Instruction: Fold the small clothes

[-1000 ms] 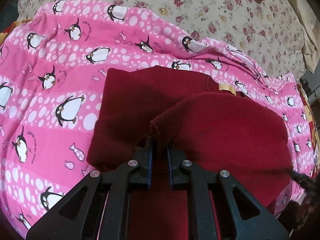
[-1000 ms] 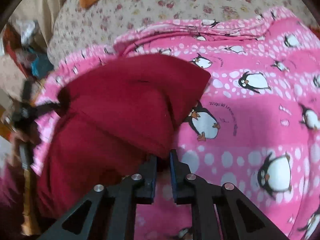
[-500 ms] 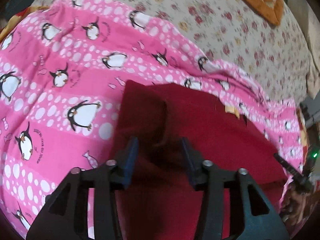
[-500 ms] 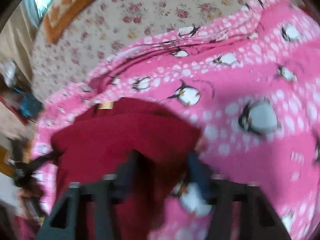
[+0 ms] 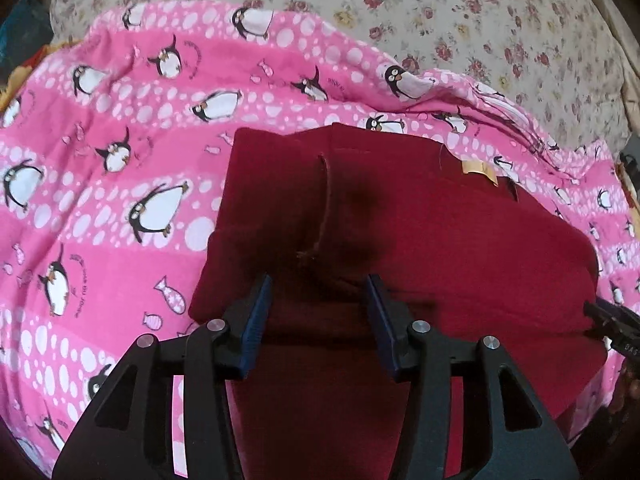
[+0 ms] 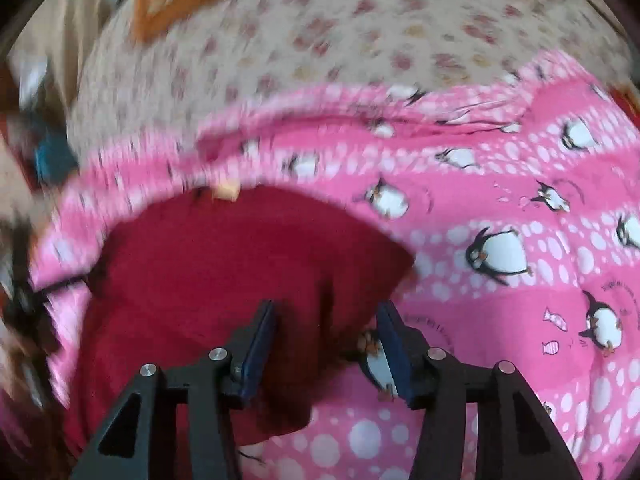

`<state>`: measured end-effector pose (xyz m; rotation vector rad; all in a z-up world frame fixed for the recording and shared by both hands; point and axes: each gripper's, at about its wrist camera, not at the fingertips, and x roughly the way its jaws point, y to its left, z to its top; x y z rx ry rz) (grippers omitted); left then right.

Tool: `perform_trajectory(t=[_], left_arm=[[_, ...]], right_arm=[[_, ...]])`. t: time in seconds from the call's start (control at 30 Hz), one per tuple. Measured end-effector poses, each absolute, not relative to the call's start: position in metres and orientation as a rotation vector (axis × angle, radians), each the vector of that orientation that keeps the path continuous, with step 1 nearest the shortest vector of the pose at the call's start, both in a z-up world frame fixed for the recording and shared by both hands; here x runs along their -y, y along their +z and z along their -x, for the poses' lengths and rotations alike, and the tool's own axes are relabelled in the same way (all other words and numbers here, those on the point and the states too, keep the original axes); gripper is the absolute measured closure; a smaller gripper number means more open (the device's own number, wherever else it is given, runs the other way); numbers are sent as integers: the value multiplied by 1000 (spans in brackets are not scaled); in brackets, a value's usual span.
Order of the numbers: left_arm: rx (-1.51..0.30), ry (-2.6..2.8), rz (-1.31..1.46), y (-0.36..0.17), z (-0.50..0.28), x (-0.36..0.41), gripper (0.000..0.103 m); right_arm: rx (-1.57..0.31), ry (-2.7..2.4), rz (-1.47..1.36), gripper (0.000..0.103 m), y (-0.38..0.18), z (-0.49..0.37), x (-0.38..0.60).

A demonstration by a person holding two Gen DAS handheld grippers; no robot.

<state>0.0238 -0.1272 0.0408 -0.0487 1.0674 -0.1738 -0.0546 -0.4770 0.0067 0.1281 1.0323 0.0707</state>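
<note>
My left gripper (image 5: 318,294) and right gripper (image 6: 326,322) had just been opening, half spread, gripping nothing — the maroon garment (image 5: 420,232) lay loosely folded and might spring open.

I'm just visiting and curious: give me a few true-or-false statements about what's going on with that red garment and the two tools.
1. The dark red garment lies on a pink penguin blanket. True.
2. The left tool is clamped on the garment. False: its jaws have just been opening and stand apart.
3. The right tool is open. True.
4. The blanket shows cats. False: penguins and fish.
5. A floral sheet lies beyond the blanket. True.
</note>
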Motion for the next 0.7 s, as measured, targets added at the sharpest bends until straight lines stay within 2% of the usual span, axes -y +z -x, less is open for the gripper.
perform_trajectory(t=[0.17,0.3,0.53,0.7], left_arm=[[-1069,-217,92,62,5,115,56],[-1037,-228,74,75,49,97,56],[-1080,-230,124,59,119,66,56],[-1100,-221,166,49,157,48,56]], right_arm=[[-972,149,-264,53,31,79,489],[-966,287,-263,51,53,119,485],[-1032,439,-192,49,29,171,443],[-1040,409,-227,49,-3,163,419]])
